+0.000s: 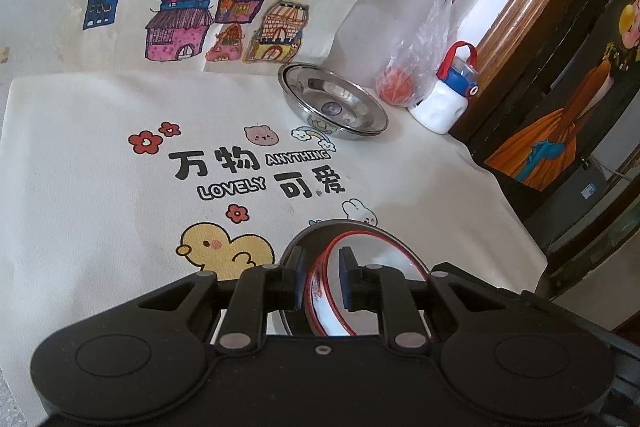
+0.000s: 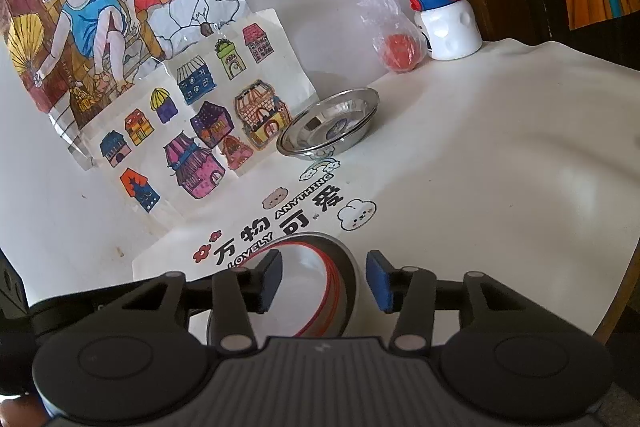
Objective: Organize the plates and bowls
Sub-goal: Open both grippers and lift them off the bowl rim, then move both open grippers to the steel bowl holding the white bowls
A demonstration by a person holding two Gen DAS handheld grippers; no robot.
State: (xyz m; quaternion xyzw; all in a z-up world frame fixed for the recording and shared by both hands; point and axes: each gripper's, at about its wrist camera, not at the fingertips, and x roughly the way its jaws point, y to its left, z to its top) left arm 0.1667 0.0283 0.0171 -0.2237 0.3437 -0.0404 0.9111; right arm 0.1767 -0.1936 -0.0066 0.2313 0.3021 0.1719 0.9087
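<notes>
Now the worktop (image 1: 100,187) carries stacked steel plates (image 1: 336,103) far from the red-rimmed bowl (image 1: 360,267), which sits in a steel dish near both tools. Left tool (image 1: 320,279) pinches the bowl's rim narrowly; right tool (image 2: 324,281) gapes wide, empty, so lift level, keeping the rim seated deep.

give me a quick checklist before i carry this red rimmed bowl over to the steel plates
1. Left gripper shut on the red-rimmed bowl rim: ok.
2. Right gripper open, pads off the bowl: ok.
3. Steel plates stacked, top one vacant: ok.
4. Cloth between bowl and plates bare: ok.
5. Plastic bag and bottle beside the plates, apart: ok.
6. Grip firmness: cannot tell.
</notes>
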